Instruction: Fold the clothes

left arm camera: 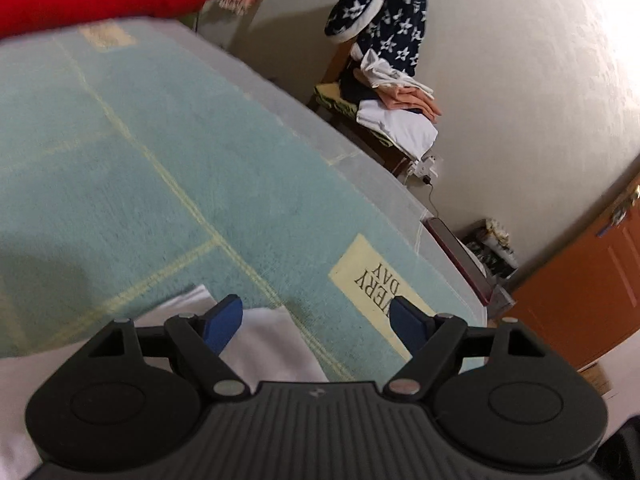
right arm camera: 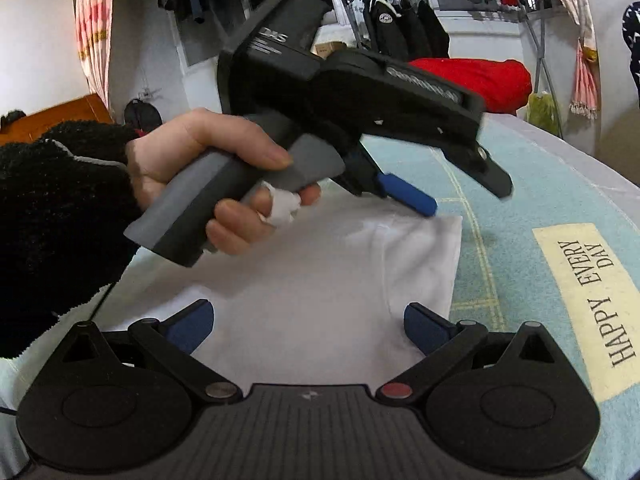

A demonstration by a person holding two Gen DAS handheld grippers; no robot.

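A pale green towel-like cover [right arm camera: 520, 216] with yellow lines and a cream "HAPPY EVERY DAY" patch [right arm camera: 588, 300] lies over the surface, which looks like a bed, with hanging clothes and a red bundle [right arm camera: 480, 74] behind it. On a chair [left arm camera: 332, 100] well beyond the left tool, other clothes sit in a loose stack.

The white garment [right arm camera: 320, 288] lies flat on the cover, already narrowed to a rough rectangle, directly ahead of and under the right tool [right arm camera: 308, 326]. Its far right corner sits just below the tip of the left tool [right arm camera: 448, 196], which a hand [right arm camera: 208, 176] in a black fleecy sleeve [right arm camera: 56, 216] holds over the cloth. In the left wrist view that tool [left arm camera: 316, 320] has its blue fingers [left arm camera: 222, 320] spread wide with nothing between them; only an edge of the garment [left arm camera: 264, 336] shows beneath the left finger. The right tool's fingers are likewise spread apart, hovering over the near edge of the cloth, gripping nothing.

The step in hand seems to be taking hold for the next fold. To do it well, each tool should probably come down on a corner or edge of the same side, pinching all layers and not just the top one, since thin white fabric slides apart easily. Lifting both sides level and together would keep the fold line straight; the cover's fuzzy pile may drag the cloth, so a clean lift beats a pull across it.
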